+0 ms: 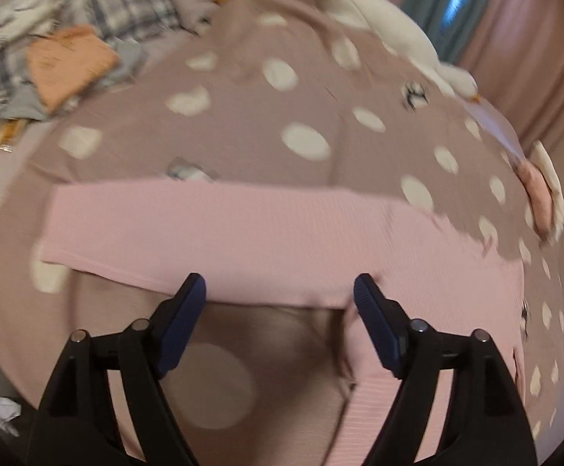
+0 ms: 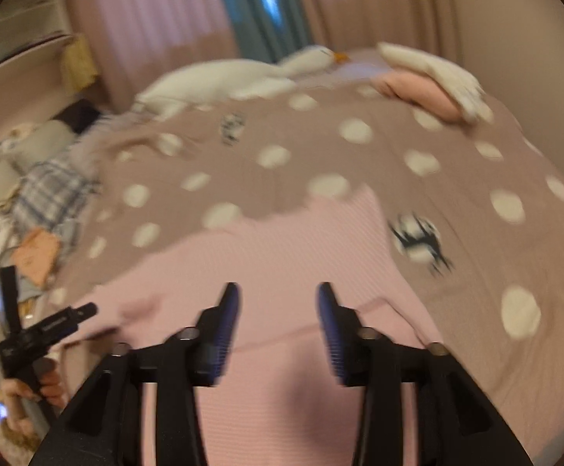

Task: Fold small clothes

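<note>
A pale pink ribbed garment (image 1: 219,229) lies spread on a mauve bedspread with white dots (image 1: 305,116). My left gripper (image 1: 280,291) is open, its fingertips over the garment's near edge, holding nothing. In the right wrist view the same pink garment (image 2: 282,256) lies below my right gripper (image 2: 278,299), which is open and empty above the cloth. The left gripper (image 2: 68,320) shows at the left edge of the right wrist view, held in a hand.
A folded orange cloth (image 1: 68,62) lies on plaid and grey clothes (image 1: 126,7) at the far left of the bed. A white goose plush (image 2: 235,77) and a pink pillow (image 2: 421,93) lie at the far side. Pink curtains (image 2: 379,0) hang behind.
</note>
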Action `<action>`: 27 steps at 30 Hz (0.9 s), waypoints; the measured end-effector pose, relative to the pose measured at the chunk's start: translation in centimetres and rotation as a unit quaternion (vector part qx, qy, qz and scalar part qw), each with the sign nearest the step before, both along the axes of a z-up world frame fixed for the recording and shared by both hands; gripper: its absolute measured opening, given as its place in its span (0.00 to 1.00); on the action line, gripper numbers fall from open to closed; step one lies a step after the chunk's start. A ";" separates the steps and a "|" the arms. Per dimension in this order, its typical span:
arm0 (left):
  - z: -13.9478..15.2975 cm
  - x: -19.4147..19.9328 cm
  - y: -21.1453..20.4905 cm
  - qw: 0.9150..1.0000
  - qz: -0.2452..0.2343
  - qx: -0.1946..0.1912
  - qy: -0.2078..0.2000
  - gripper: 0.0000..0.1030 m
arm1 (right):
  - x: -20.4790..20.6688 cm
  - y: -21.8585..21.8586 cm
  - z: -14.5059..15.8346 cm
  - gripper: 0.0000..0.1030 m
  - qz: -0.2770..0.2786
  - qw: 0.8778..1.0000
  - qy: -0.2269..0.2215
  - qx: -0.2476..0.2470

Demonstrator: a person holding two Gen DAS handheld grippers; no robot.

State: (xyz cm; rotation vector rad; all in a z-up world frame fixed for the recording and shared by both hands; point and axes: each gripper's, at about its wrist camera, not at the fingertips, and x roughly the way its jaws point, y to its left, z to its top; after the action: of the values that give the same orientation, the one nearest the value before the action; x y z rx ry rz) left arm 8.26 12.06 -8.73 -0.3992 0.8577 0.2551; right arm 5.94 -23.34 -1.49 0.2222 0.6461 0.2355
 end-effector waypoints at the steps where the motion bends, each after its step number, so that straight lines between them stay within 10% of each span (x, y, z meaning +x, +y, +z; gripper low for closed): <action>1: 0.4 -0.4 0.5 1.000 0.010 0.002 -0.007 0.84 | -0.2 0.5 0.7 0.66 0.006 1.000 -0.013 -0.002; 10: -0.3 -2.4 6.6 0.994 0.102 -0.023 -0.013 0.89 | -0.7 3.6 3.0 0.83 0.027 0.996 -0.081 0.001; 27: -8.3 -3.8 16.3 0.965 0.239 -0.103 0.025 0.75 | 0.8 1.0 -5.4 0.83 -0.077 0.994 0.071 -0.023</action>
State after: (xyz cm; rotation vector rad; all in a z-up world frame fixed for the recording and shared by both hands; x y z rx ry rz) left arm 4.43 28.33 -16.99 -0.7991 0.8312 0.6261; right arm 6.77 -22.38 -6.94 0.2438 0.7704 0.0568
